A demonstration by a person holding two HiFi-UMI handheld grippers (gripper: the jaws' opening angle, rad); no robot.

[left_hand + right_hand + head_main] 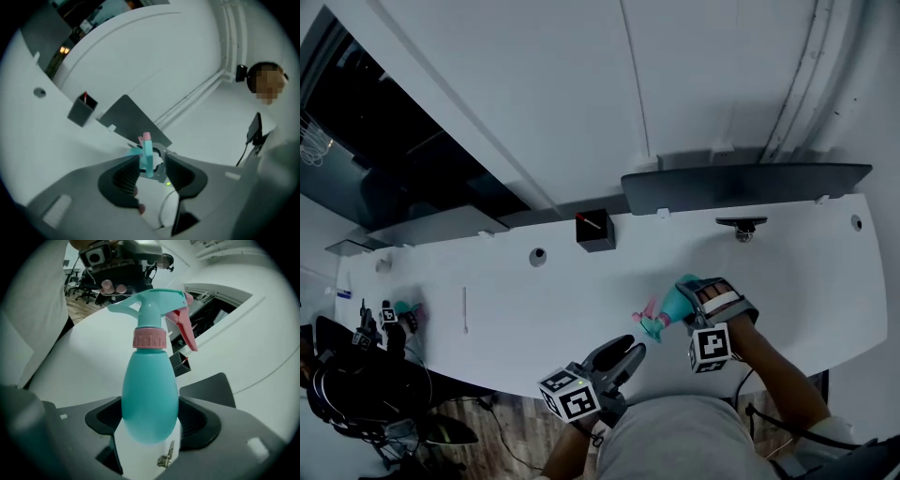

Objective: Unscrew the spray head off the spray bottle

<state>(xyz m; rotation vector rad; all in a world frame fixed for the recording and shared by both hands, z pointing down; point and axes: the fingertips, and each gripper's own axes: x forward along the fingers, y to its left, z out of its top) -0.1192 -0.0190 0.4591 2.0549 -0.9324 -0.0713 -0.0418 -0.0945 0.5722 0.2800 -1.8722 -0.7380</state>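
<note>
light, slick bottle: turn it at the collar

left claw (625, 354) gapes empty, just short of the teal plastic spray head (152, 303). the right claw (705, 305) clamps the teal egg-shaped spray bottle (150, 394), nearer the person than the small black box (595, 231). it looks light and slippery; grip the ribbed pink collar (149, 338).

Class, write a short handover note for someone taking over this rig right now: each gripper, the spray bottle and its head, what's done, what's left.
Right gripper: shut on the body of the spray bottle, holding it over the white table.
Left gripper: open and empty, just short of the spray head, which lines up with its gap.
Done: bottle gripped and presented.
Left: the head is on and the pink collar looks seated. Grip the head and unscrew it.
</note>
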